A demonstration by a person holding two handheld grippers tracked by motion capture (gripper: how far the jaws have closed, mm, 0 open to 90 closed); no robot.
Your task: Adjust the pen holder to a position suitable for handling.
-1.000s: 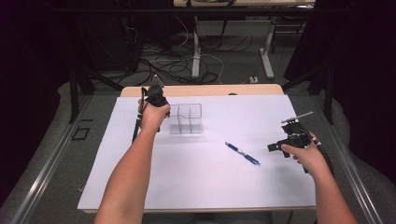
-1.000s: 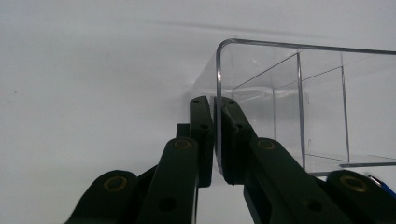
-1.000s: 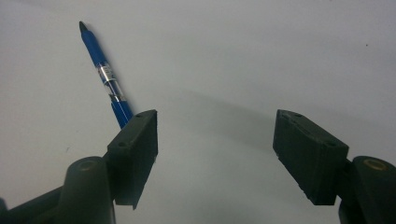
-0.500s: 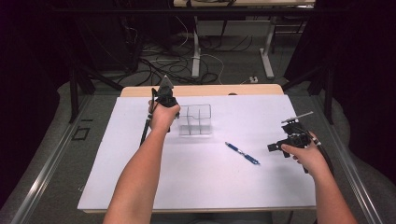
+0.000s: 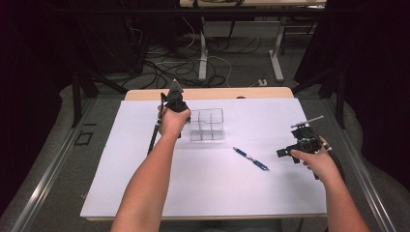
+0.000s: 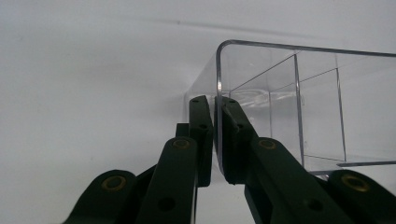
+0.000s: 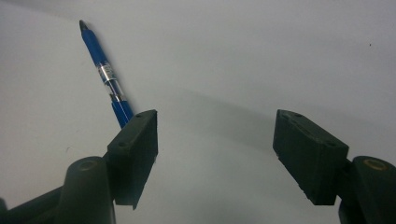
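The clear divided box point(image 5: 207, 124) now sits farther toward the right along the back part of the white desk point(image 5: 145, 193) than it did a second ago, and the left tool point(image 5: 175, 99) has travelled with it, so the box is being dragged rather than lifted, as far as the high view lets one judge. In the left gripper view the two black jaws stand pressed together on the box's near wall point(image 6: 217, 93), one jaw outside and one inside the compartment. The right tool point(image 5: 296, 147) has not moved: it rests low near the desk's right edge with its jaws wide apart and nothing between them. The blue pen point(image 5: 251, 159) lies where it lay, between box and right tool, and the shift brings the box closer to it, probably so the pen can go in.
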